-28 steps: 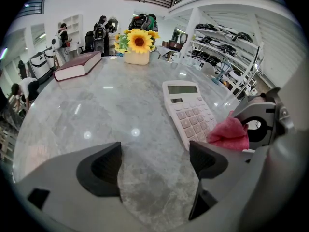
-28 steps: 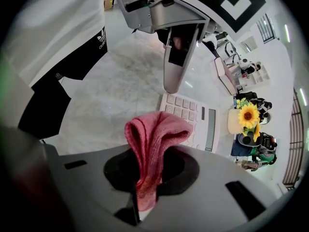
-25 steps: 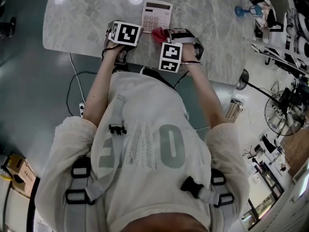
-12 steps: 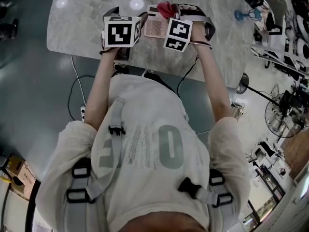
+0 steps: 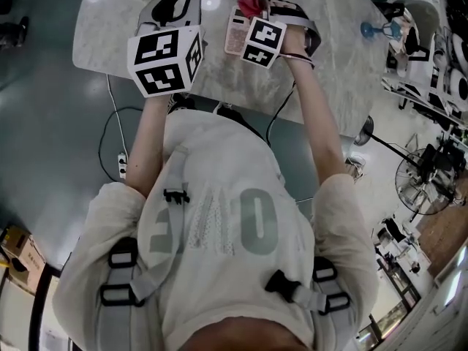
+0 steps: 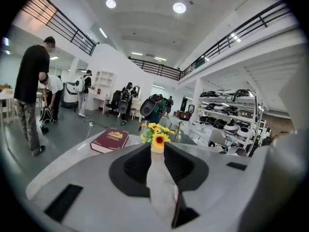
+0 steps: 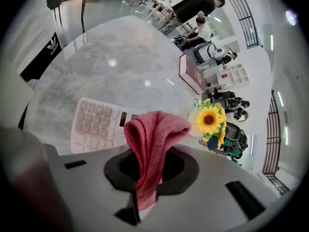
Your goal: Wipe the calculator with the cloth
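A white calculator lies flat on the marble table. My right gripper is shut on a folded red cloth, which sticks out past the jaws over the calculator's far end. Whether the cloth touches the calculator I cannot tell. My left gripper is lifted clear of the table, left of the calculator, pointing nearly level into the room. Its jaws are closing, a narrow gap still shows between them, and nothing is in it.
A vase of sunflowers and a dark red book stand on the table's far side. A blue object sits at its right end. Cables trail on the floor. People stand across the room.
My left gripper rose from beside the calculator and its jaws narrowed. The right gripper carried the red cloth from the calculator's near end to its far end.
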`<state>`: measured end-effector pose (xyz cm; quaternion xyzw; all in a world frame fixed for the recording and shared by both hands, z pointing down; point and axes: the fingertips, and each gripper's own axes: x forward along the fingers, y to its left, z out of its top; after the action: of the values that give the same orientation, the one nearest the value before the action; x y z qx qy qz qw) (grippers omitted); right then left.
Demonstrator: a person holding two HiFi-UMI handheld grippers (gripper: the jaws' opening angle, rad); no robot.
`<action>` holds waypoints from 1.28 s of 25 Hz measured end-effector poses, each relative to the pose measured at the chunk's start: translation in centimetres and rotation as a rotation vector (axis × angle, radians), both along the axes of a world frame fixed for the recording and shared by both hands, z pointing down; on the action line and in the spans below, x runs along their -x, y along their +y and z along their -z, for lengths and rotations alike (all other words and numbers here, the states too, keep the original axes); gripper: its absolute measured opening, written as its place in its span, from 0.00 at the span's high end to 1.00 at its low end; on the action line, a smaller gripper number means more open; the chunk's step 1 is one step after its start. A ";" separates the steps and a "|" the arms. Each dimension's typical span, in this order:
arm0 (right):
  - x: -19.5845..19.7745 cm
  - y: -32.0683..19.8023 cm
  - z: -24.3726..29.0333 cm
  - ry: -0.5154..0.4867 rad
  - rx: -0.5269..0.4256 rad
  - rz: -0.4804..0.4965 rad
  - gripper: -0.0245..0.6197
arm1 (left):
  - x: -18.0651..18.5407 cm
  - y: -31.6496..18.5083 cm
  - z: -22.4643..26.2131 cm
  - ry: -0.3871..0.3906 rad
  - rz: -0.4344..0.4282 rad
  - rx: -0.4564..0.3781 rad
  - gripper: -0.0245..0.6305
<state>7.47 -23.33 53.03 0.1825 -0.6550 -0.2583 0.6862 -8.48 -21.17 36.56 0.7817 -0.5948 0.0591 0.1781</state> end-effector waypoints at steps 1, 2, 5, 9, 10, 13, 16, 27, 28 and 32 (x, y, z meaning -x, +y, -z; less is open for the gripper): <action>0.0 -0.1 -0.3 0.002 0.004 -0.004 0.88 | 0.2 -0.1 0.2 -0.009 0.015 -0.012 0.85; 0.0 -0.1 -0.6 0.004 0.009 -0.007 0.88 | 0.5 -0.1 0.3 -0.019 0.028 -0.022 0.88; 0.3 0.0 -1.5 0.009 0.021 -0.005 0.88 | 1.1 0.1 0.3 -0.042 0.052 -0.042 0.92; 0.7 0.0 -2.3 0.019 0.037 -0.003 0.88 | 2.0 0.1 0.6 -0.027 0.068 -0.055 0.93; 0.7 0.1 -2.5 0.022 0.041 -0.003 0.88 | 2.1 0.1 0.7 -0.026 0.072 -0.056 0.93; 0.9 0.3 -3.0 0.032 0.049 0.000 0.88 | 2.7 0.1 0.5 -0.029 0.084 -0.059 0.93; 0.9 0.4 -3.5 0.040 0.059 0.004 0.88 | 3.3 -0.1 0.5 -0.028 0.094 -0.054 0.93; 1.0 2.4 -5.1 0.055 0.106 0.012 0.88 | 3.6 -0.1 -0.2 -0.020 0.101 -0.027 0.93; 1.0 2.9 -5.4 0.057 0.114 0.016 0.88 | 3.5 0.0 -0.2 -0.015 0.098 -0.026 0.93; 1.4 5.0 -6.0 0.062 0.127 0.035 0.88 | 3.7 0.0 0.5 0.001 0.094 -0.043 0.93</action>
<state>6.08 -18.33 59.00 0.1190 -0.6515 -0.2339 0.7118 -12.16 -21.14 36.10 0.7565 -0.6319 0.0374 0.1644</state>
